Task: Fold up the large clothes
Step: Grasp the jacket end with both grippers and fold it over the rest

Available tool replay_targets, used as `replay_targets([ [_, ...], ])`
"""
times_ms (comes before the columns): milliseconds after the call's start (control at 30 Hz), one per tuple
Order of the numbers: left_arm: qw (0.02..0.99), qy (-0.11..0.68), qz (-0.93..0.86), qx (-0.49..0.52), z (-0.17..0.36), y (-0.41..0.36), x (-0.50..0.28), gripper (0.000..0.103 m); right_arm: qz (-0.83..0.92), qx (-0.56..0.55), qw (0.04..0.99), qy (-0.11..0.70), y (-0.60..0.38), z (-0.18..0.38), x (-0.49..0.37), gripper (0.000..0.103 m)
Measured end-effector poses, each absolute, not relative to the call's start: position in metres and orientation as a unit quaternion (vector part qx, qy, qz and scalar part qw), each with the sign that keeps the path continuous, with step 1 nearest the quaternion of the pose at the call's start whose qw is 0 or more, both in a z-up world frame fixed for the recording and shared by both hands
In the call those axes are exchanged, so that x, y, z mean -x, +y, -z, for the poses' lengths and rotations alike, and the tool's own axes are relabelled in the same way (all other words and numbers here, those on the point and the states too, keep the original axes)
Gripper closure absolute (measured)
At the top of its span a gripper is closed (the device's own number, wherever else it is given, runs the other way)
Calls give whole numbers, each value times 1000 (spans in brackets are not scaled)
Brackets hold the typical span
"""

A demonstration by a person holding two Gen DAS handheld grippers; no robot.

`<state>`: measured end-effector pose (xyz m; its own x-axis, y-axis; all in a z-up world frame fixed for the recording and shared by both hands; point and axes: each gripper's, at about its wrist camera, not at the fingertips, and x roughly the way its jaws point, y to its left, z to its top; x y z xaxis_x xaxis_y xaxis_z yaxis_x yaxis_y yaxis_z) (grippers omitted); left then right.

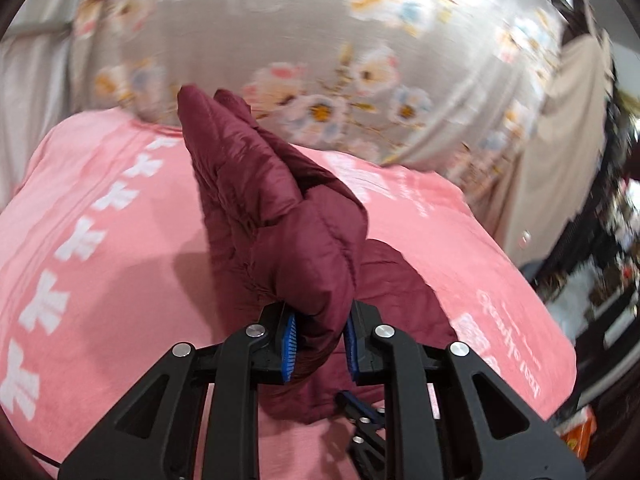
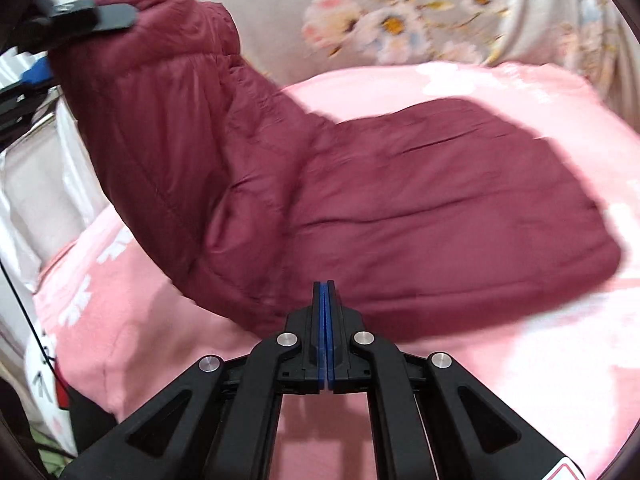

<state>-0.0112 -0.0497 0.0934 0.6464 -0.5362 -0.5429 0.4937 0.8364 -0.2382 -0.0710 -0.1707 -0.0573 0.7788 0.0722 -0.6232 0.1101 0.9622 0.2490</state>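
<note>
1. Centrally: maroon quilted jacket [image 2: 400, 208], puffy, stitched in horizontal channels, slightly glossy; body spread flat at centre right of the right wrist view, one part lifted toward the upper left.
2. Left gripper [image 1: 320, 344], black with blue ribbed pads [image 1: 289, 346]: clamped on a bunched fold of the jacket, lower centre of the left wrist view; fabric rising above it in a pointed fold.
3. Right gripper [image 2: 325, 320]: clenched, pads pressed together, at the jacket's near edge; whether any cloth is pinched, unclear.
4. Underneath: pink fleecy blanket [image 2: 500, 380], white bow and lettering print.
5. Beyond, top of frame: grey floral bedsheet [image 1: 280, 40], blurred.
</note>
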Motion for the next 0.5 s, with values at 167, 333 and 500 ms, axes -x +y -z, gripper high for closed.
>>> replay_targets([
  [167,882,349,317,-6,-67,-122,10,85,98,-125,933,322,-230,43,108,101],
  [333,846,413,330,-61,-7,-195,6,85,175,-140,924,310,-289,33,135,100],
  [500,841,431,309,-101,26,-223,16,79,195,-166,919,299,-329,28,148,98],
])
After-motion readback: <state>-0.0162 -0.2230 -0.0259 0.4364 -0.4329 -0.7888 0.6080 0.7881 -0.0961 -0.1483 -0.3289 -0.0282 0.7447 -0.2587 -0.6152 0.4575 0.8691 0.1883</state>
